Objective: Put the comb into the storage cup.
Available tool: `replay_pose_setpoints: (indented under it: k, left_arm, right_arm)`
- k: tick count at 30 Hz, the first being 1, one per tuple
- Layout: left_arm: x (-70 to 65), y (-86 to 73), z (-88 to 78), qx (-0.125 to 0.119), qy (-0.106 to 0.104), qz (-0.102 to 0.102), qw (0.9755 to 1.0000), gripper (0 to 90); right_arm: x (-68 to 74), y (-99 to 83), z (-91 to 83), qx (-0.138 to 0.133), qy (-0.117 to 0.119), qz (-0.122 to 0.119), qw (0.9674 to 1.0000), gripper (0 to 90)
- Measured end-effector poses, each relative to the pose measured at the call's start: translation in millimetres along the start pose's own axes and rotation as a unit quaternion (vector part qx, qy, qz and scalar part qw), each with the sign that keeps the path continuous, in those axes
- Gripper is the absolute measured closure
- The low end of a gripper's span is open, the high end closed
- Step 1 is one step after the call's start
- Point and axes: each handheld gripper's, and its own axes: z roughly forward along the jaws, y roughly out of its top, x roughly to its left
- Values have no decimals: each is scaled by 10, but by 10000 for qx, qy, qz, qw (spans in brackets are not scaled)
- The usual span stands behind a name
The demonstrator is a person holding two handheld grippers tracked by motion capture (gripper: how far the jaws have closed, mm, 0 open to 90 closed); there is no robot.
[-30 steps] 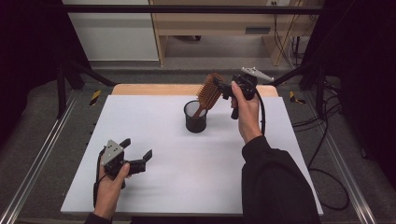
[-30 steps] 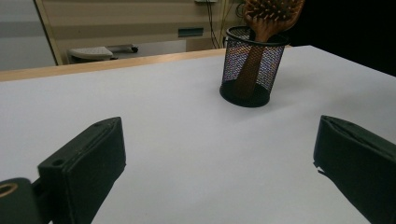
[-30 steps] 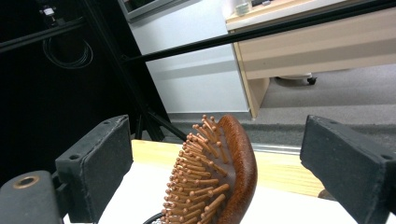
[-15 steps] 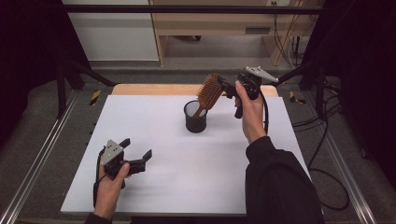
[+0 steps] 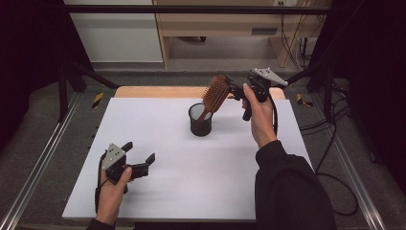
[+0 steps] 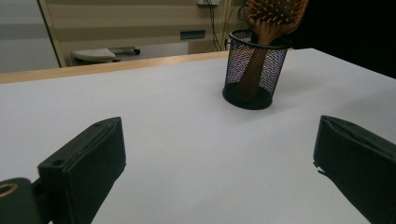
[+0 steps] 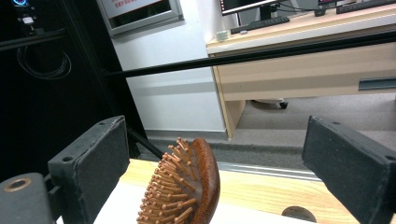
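While both grippers' jaws gape empty, the hairbrush (image 7: 187, 186) stands between the right gripper (image 7: 215, 177) jaws, untouched.

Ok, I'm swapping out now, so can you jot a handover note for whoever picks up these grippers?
Right gripper: open, jaws wide either side of the hairbrush head, not pressing it.
Left gripper: open, nothing between its jaws, low over the white table near its front left.
Hairbrush stands handle-down in the black mesh cup, head leaning toward the right gripper.
Done: brush is in the cup.
Left: probably just draw the right gripper clear.
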Motion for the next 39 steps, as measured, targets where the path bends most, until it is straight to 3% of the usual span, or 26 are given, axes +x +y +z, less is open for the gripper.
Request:
replay_pose_setpoints:
  k: [39]
  left_arm:
    - [14,-6,-2,-5,33,-11,10000,24]
  right_arm:
    - [-182,116,-244,-14,-61,-225,9997,60]
